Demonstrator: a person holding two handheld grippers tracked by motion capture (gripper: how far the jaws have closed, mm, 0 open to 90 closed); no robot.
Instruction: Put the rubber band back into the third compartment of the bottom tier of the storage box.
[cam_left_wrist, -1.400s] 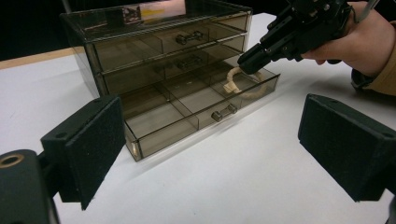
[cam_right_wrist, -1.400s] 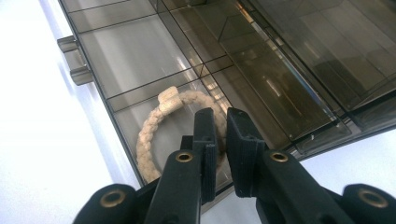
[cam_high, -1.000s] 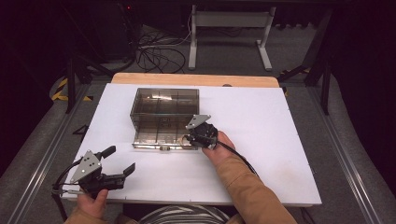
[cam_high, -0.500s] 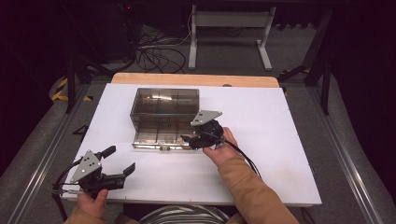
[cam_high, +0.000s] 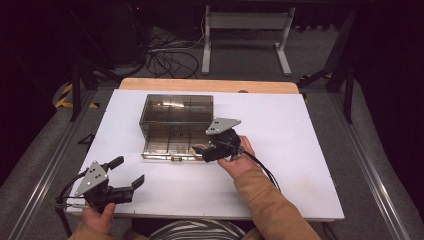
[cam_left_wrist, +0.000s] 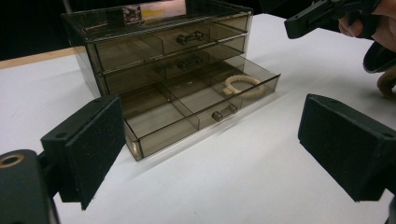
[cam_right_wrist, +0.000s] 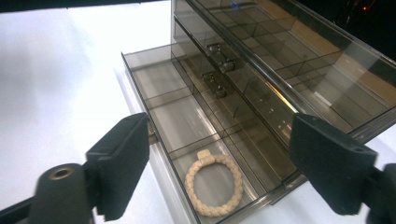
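Your right claw (cam_right_wrist: 219, 154) has just been spreading, nothing between its jaws, above the braided bracelet (cam_right_wrist: 214, 184) in the bottom drawer (cam_right_wrist: 177, 121): light, soft (pinch across its cord).

Cream braided bracelet (cam_right_wrist: 214, 189) flat in the end compartment of the smoky organizer's pulled-out bottom drawer (cam_right_wrist: 164, 115).
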